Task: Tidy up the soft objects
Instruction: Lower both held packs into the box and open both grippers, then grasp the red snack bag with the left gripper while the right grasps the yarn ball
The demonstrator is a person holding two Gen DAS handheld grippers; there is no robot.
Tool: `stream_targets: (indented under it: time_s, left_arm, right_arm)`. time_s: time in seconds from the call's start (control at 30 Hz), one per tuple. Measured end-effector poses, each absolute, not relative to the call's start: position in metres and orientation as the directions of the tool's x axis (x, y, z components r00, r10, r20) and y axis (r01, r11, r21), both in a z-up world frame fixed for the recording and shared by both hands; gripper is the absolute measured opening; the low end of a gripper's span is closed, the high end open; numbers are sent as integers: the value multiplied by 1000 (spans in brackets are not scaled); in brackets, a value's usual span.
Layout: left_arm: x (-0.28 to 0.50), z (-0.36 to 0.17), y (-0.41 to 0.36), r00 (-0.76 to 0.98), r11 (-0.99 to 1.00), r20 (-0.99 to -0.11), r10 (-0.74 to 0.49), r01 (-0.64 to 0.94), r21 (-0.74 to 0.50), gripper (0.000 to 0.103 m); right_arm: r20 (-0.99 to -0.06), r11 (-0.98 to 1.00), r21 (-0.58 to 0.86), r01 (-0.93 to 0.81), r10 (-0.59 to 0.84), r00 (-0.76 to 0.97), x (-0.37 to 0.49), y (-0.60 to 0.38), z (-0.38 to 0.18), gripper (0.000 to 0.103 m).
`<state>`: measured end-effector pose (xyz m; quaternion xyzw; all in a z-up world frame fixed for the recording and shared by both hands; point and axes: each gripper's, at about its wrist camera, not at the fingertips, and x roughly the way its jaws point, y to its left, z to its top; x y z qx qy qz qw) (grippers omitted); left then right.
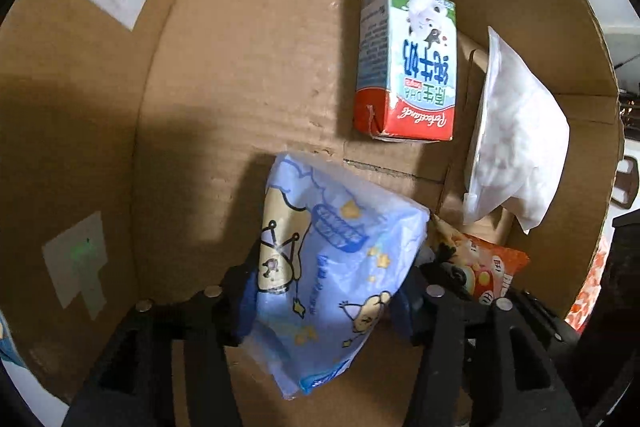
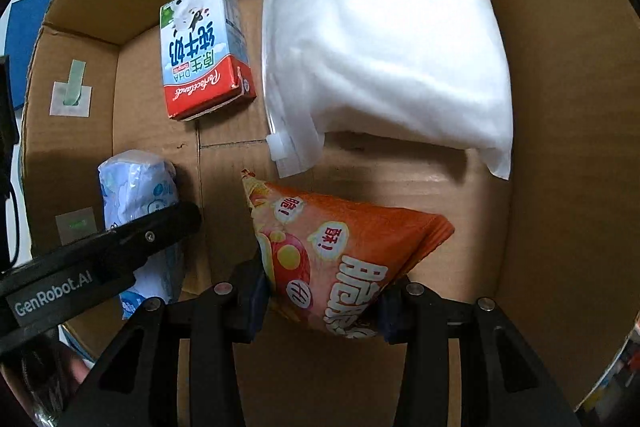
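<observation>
Both grippers are inside a cardboard box [image 1: 240, 67]. My left gripper [image 1: 324, 291] is shut on a light blue tissue pack [image 1: 332, 267] with cartoon prints, held just above the box floor. My right gripper [image 2: 320, 295] is shut on an orange snack bag [image 2: 340, 251], also low in the box. The tissue pack [image 2: 136, 187] and the left gripper's finger [image 2: 120, 243] show at the left of the right wrist view. The snack bag [image 1: 492, 275] shows to the right of the tissue pack in the left wrist view.
A milk carton [image 1: 404, 63] lies flat on the box floor [image 2: 420, 163] at the back. A white soft bag with a zip seal [image 2: 384, 43] leans in the back right corner. The box walls [image 2: 568, 107] rise close on all sides.
</observation>
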<state>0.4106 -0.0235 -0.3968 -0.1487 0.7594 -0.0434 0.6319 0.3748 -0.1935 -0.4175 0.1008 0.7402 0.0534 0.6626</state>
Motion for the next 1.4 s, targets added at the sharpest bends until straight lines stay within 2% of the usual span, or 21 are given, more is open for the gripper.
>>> stream_targets:
  time_s: [0.17,0.3,0.43,0.5,0.53,0.77,0.97,1.4]
  left_arm:
    - [402,-403,-13,-172,935,-932,-319,-216,-280,58]
    - [399,-401,-6,-165,934,-933,-320,-219,-282,73]
    - [396,-389,-6,-129,939,-944,-305,-204,-275,89]
    - [394,-380,-6,-109,945,-951,-288,-190,-264,95]
    - [394,-375,-6,-100,949,-955,-278,-181,-258,98]
    - [377,-346,-4,-15,974,-981,-192,-123,-189,102]
    - [353,-306,-7,120,988,-986,-119,-79,-129,102]
    - [302,-227,-2,316,993,-943,-100,-31,-116,103]
  right_arm:
    - [-967,974,214,68,221,-126,381,-195,-424,49]
    - [-973,979,198,47,202,-111,388,-197,-422,64]
    - [-976,980,196,35,199,-91,391,-197,-414,71]
    - [-977,980,195,28,196,-77,390,-198,-408,81]
    - [-979,981,191,24,192,-69,390,-198,-405,83]
    - [-987,987,161,16,162,-23,380,-201,-383,103]
    - [-991,993,120,18,119,58,352,-201,-351,103]
    - [-959,998,51,29,41,281,280,-211,-249,103]
